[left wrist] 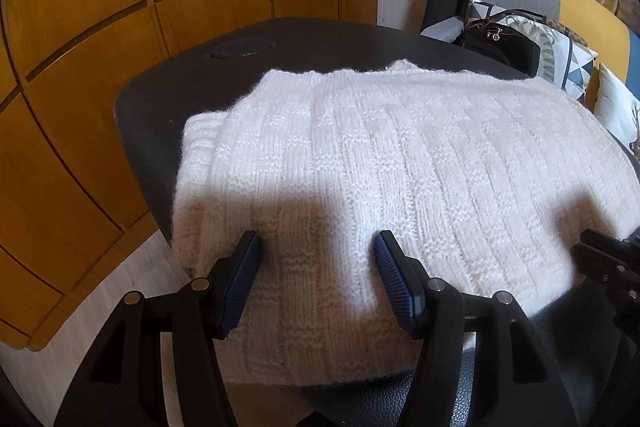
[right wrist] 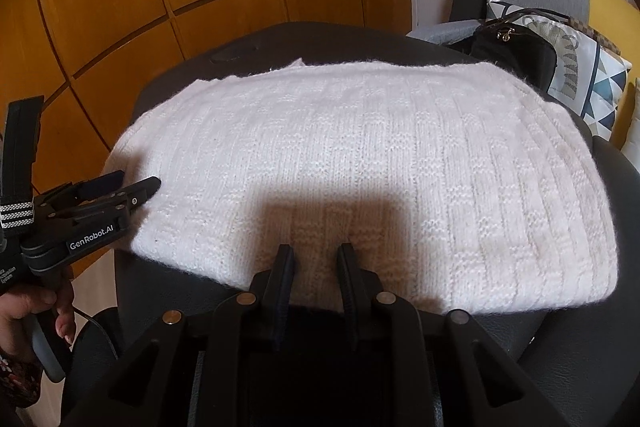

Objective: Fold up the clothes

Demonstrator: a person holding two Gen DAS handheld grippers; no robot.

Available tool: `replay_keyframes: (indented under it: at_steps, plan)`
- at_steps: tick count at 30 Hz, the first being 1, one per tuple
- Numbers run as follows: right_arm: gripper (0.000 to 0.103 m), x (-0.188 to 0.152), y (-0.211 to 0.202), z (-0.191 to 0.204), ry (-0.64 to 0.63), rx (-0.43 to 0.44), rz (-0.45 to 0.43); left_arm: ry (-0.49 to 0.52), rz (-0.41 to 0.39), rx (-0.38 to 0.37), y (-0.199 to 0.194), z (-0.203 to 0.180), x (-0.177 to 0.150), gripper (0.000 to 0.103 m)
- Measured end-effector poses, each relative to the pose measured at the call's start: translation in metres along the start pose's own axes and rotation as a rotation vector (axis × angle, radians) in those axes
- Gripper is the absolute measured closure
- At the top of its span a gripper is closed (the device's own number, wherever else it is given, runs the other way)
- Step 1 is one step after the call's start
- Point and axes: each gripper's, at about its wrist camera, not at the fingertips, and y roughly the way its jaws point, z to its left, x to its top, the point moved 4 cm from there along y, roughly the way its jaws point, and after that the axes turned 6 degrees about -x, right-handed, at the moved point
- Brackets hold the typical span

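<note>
A white knitted sweater (left wrist: 400, 163), already folded into a thick rectangle, fills the centre of both views and lies on a dark tabletop (left wrist: 160, 107) in front of orange-brown wooden panels (left wrist: 120, 7). The chunky ribbed knit looks soft, fluffy and fairly light, so it should sag and stretch if lifted by one point; the firmest hold seems to be the doubled near edge, pinching through all layers at two spread points, since the fuzzy yarn could snag on ridged pads. The left hand-held gripper (left wrist: 318, 247), at the bottom of the left wrist view, stands open with its blue pads apart over the near part of the knit and nothing pinched between them. The right hand-held gripper (right wrist: 314, 259), bottom centre of the right wrist view, has its jaws narrowed to a slim gap over the near edge; whether cloth is caught between them cannot be told. In the lower left of the right wrist view the left tool carries the white lettering "GenRobot.AI", with a person's hand (right wrist: 60, 311) on its handle. Patterned cushions (right wrist: 580, 67) and a black bag (right wrist: 512, 51) sit at the upper right
</note>
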Motion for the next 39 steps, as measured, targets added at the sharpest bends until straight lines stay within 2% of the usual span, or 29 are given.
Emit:
replay_keyframes:
  at_steps: [4,9,11,12,19,25,28,34,37,39]
  plan:
    - [0.081,0.005,-0.012,-0.004,0.035,0.028,-0.017,-0.020,0.008,-0.014,-0.003,0.002,0.001,0.039]
    - [0.079,0.008,-0.020,-0.027,0.047,-0.107,-0.046,-0.033,0.012,-0.016,-0.004,0.002,0.000,0.033]
    - [0.077,0.004,-0.014,-0.040,0.081,-0.129,-0.010,-0.028,0.012,-0.011,-0.004,0.000,0.000,0.030]
    - [0.077,0.001,-0.010,-0.046,0.102,-0.128,0.012,-0.031,0.015,-0.012,-0.004,0.000,0.000,0.029]
    - [0.077,-0.002,-0.027,-0.033,0.113,-0.128,-0.008,-0.072,0.061,-0.015,-0.010,0.000,-0.003,0.029]
    - [0.077,-0.009,-0.059,-0.014,0.166,-0.067,-0.057,-0.099,0.087,0.009,-0.034,-0.008,-0.008,0.029]
    - [0.077,-0.011,-0.079,-0.003,0.160,-0.052,-0.083,-0.076,0.040,0.000,-0.059,-0.019,-0.008,0.029]
    - [0.077,-0.016,-0.104,0.021,0.124,-0.061,-0.046,-0.050,-0.035,-0.021,-0.107,-0.044,-0.001,0.029]
    - [0.077,-0.016,-0.118,0.027,0.128,-0.046,-0.065,-0.040,-0.073,-0.043,-0.127,-0.053,0.006,0.029]
    - [0.077,-0.014,-0.127,0.030,0.119,-0.068,-0.095,-0.031,-0.093,-0.041,-0.138,-0.058,0.009,0.029]
